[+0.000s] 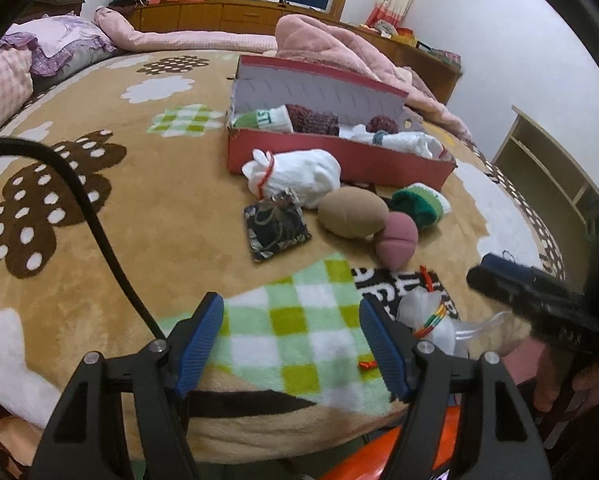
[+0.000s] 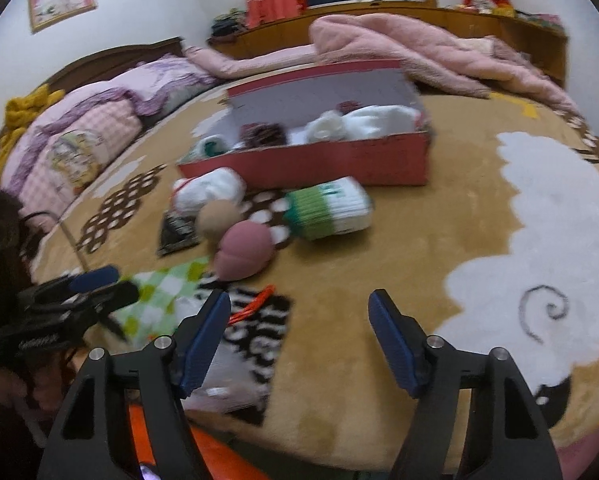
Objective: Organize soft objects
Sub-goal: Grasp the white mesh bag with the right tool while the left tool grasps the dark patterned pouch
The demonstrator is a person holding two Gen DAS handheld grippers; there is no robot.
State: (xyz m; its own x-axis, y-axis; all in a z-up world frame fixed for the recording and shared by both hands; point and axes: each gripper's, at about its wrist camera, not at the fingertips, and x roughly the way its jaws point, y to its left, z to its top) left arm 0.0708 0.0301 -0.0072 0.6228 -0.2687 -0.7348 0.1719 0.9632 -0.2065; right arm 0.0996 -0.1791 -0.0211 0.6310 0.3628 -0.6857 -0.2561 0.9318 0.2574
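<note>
An open red box (image 1: pixel 339 160) (image 2: pixel 319 164) on the bed holds several rolled socks and white bundles. In front of it lie a white bundle with a red band (image 1: pixel 295 176) (image 2: pixel 211 190), a dark patterned pouch (image 1: pixel 275 228) (image 2: pixel 177 232), a tan plush (image 1: pixel 353 212) (image 2: pixel 219 214), a pink plush (image 1: pixel 397 242) (image 2: pixel 245 248) and a green-and-white roll (image 1: pixel 419 202) (image 2: pixel 331 210). My left gripper (image 1: pixel 291 340) is open over the checked patch near the bed's edge, nothing between its pads. A small white bundle with a rainbow band (image 1: pixel 431 320) lies just right of it. My right gripper (image 2: pixel 299 336) is open and empty over tan blanket.
A black-and-white patterned cloth (image 2: pixel 259 328) with an orange-red clip (image 2: pixel 255 300) lies beside the right gripper's left finger. Pillows (image 1: pixel 51 48) and a pink quilt (image 1: pixel 339 44) lie at the far side of the bed. A wooden shelf (image 1: pixel 547 168) stands at the right.
</note>
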